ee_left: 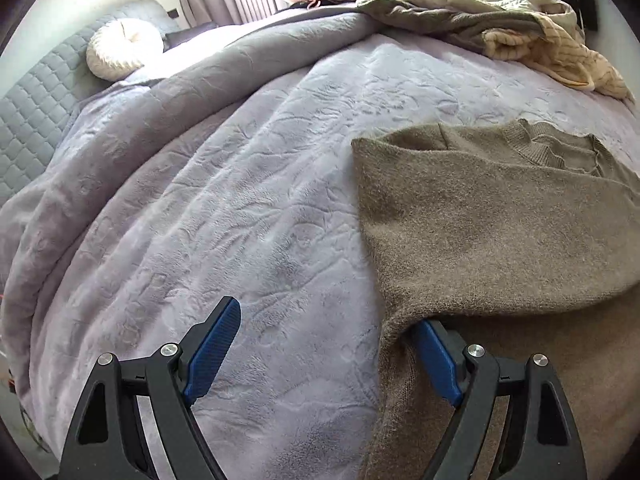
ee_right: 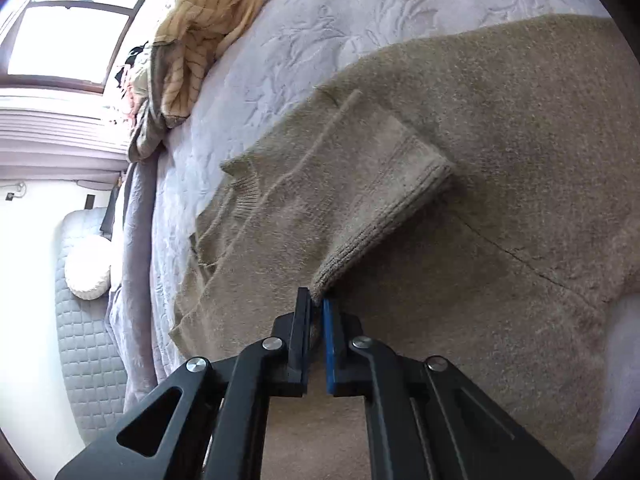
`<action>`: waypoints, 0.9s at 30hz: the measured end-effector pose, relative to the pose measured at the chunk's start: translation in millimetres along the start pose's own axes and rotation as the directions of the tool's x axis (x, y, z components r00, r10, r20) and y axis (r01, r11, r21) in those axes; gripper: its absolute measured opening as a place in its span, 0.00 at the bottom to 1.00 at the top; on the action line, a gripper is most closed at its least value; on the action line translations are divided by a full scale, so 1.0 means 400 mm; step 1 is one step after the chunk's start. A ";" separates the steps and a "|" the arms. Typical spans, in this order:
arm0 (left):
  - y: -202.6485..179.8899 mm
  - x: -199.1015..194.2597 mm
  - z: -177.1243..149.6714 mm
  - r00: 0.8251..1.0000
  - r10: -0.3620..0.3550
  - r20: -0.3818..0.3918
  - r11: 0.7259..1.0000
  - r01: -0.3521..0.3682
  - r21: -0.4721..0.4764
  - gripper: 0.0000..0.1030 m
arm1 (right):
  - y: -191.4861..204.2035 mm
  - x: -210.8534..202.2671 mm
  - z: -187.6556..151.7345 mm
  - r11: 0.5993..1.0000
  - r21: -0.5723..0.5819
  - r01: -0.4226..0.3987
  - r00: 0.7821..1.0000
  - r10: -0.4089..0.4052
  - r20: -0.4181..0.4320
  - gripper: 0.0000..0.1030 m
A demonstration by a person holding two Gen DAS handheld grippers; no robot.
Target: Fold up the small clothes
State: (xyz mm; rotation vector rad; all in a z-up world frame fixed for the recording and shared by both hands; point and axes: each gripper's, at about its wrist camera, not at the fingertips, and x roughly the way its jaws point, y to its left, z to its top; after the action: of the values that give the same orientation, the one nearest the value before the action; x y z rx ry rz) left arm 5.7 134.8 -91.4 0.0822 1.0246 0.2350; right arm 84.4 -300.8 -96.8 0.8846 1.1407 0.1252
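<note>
Pinching the ribbed cuff (ee_right: 384, 236) of the sleeve (ee_right: 340, 184), the right gripper (ee_right: 318, 304) is shut tight on it, so the sleeve can likely be laid across the body of the sweater (ee_right: 500, 160). The sleeve is already folded over the chest, and the cuff is held by its corner so it will not slip.

The left gripper (ee_left: 324, 322) is held wide open and grips nothing. One finger is set on the blanket (ee_left: 240, 180); the other is tucked under the sweater's side edge (ee_left: 394, 312), probably so that edge can be picked up for the next fold.

The sweater is spread flat on the bed. Farther off, more clothes (ee_left: 500, 32) are heaped near the window, likely kept there until they are folded. A round pillow (ee_left: 122, 48) is seen by the headboard.
</note>
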 end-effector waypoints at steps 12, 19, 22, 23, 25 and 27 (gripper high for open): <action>0.064 -0.006 -0.053 0.998 0.035 -0.048 0.997 -0.032 0.071 0.84 | -0.093 -0.005 -0.052 0.998 0.054 0.027 0.999 -0.024 -0.048 0.17; 0.166 -0.017 0.000 0.990 -0.097 -0.100 0.985 0.082 -0.150 0.84 | -0.076 -0.108 -0.038 0.996 -0.015 0.090 0.995 -0.089 0.047 0.32; 0.096 -0.016 0.052 0.988 -0.136 -0.072 0.987 0.128 -0.101 0.84 | -0.041 -0.106 -0.014 0.987 -0.084 0.137 0.989 -0.132 0.066 0.25; 0.062 -0.004 0.065 0.988 -0.138 -0.076 0.989 0.132 -0.073 0.84 | -0.030 -0.098 -0.004 0.983 -0.098 0.154 0.987 -0.148 0.068 0.24; 0.002 0.023 0.077 0.989 -0.113 -0.099 0.993 0.110 -0.032 0.84 | -0.021 -0.075 0.015 0.975 -0.122 0.186 0.981 -0.178 0.077 0.24; -0.028 0.070 0.072 0.988 -0.074 -0.134 0.997 0.075 -0.003 0.84 | -0.030 -0.042 0.028 0.958 -0.146 0.247 0.969 -0.240 0.062 0.24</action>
State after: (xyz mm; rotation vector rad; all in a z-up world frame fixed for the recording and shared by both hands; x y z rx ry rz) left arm 45.6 131.7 -101.8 0.0303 1.1595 0.1728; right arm 82.0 -323.4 -91.1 0.6030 1.1734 -0.0102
